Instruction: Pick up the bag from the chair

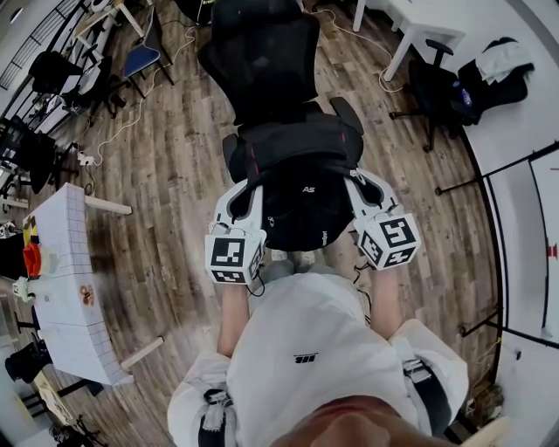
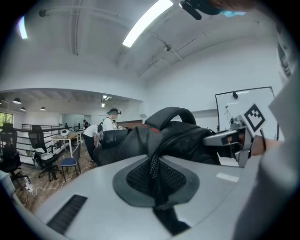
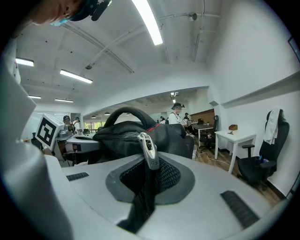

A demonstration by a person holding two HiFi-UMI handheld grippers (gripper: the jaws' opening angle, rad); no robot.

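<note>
A black backpack hangs between my two grippers, in front of the black office chair. I cannot tell whether it touches the seat. My left gripper is shut on the bag's left side; in the left gripper view its jaws pinch a black mesh strap of the backpack. My right gripper is shut on the right side; in the right gripper view its jaws clamp black fabric below a silver zipper pull. The carry handle arches on top.
A white table stands at the left on the wooden floor. At the top right are a white desk and a dark chair with clothes. A blue chair and floor cables lie at the far left. People stand in the background.
</note>
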